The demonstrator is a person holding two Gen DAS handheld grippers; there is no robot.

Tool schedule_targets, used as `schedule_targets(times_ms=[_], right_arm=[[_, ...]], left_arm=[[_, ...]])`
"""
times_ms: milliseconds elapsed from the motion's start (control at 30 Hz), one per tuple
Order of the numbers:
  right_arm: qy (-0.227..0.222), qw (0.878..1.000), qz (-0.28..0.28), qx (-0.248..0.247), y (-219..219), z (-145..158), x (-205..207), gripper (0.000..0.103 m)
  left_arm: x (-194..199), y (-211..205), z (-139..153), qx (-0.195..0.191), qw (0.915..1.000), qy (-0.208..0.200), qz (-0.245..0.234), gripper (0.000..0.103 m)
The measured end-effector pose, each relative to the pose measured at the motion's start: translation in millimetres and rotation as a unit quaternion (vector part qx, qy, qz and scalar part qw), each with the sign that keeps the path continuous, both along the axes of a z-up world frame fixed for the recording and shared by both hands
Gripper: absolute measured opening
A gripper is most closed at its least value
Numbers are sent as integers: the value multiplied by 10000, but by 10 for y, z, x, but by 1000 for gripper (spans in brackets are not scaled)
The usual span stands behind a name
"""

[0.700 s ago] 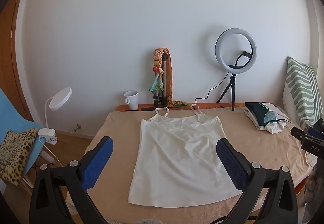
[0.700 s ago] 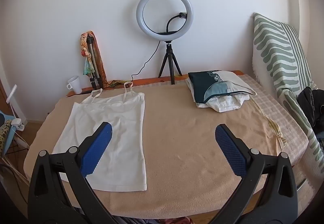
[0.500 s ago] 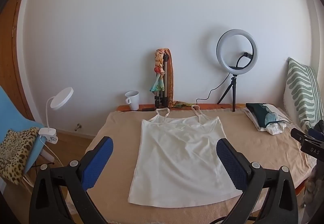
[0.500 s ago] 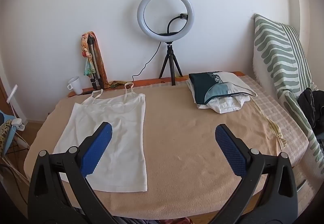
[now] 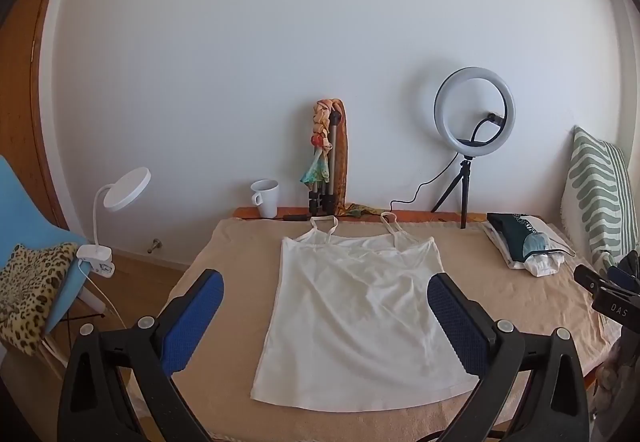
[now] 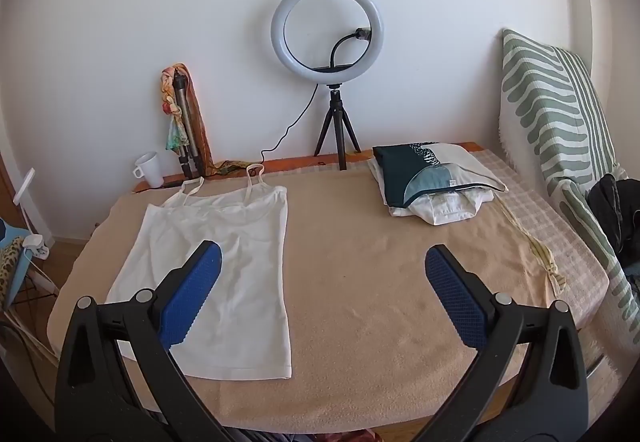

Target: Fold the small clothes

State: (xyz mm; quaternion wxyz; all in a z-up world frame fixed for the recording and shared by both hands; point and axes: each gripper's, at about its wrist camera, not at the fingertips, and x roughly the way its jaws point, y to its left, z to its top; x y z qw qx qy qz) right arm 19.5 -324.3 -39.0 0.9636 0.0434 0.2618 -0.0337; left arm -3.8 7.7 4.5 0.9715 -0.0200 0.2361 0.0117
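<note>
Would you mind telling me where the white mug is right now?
The white mug stands at the table's far edge against the wall, just left of the scarf-wrapped tripod and beyond the white camisole; both wrist views show it.

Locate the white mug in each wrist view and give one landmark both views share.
Left wrist view: white mug sits left of centre, at the table's far edge against the wall.
Right wrist view: white mug sits far left, beyond the camisole's straps.
Shared landmark: the ring light on its tripod, right of the mug in both.

White wall, ring light, blue chair, wooden floor
</note>
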Motion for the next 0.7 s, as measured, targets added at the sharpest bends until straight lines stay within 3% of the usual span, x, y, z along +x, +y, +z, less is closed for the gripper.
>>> schedule_targets(times_ms=[700], right_arm=[[-10,10000,14,9,4,22,-14,103]], left_arm=[[-9,-1,2,22,10000,-14,6,103]])
